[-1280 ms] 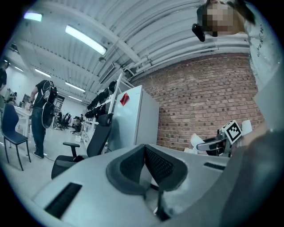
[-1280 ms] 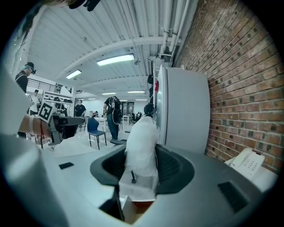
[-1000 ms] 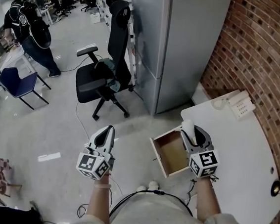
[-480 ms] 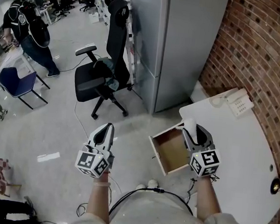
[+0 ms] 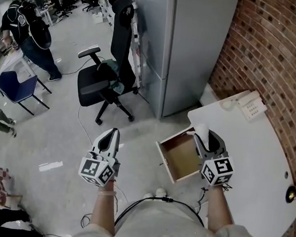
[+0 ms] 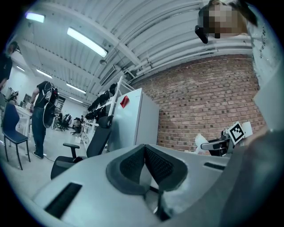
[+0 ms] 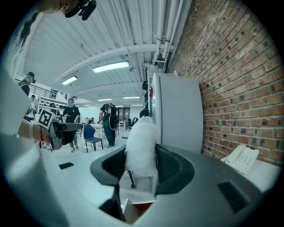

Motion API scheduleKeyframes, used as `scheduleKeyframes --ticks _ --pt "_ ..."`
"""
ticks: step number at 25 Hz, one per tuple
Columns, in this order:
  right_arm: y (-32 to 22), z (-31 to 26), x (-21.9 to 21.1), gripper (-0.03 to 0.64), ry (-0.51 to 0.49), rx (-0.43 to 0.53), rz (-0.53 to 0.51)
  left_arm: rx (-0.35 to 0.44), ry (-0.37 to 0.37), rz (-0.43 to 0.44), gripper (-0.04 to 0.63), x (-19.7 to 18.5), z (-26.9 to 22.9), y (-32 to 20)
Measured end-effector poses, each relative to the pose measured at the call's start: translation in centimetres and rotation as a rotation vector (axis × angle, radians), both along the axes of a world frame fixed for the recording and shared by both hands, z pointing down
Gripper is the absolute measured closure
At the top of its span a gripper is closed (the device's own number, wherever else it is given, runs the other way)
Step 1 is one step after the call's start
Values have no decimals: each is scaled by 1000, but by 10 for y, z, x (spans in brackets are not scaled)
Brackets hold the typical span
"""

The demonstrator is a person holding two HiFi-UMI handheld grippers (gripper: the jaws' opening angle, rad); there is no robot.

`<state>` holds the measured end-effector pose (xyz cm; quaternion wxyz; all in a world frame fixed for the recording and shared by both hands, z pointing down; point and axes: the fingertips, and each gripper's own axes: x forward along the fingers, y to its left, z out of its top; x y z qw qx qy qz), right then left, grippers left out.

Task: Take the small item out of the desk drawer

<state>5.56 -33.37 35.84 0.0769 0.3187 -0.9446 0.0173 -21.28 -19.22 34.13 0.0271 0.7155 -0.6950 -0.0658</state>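
Holding the small white item (image 7: 141,144) clenched between its pads, the right claw (image 5: 202,138) hovers just above the open drawer (image 5: 181,161) of the table (image 5: 249,152). The drawer looks empty, so the taking out seems done. The left claw (image 5: 113,137) is closed on nothing.
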Motion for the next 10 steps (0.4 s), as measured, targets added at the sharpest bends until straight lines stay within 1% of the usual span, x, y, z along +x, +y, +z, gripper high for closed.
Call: scheduleKeyframes --ticks 10 --pt "3 -2 -2 430 -19 0 -2 3 2 -3 591 -3 1 2"
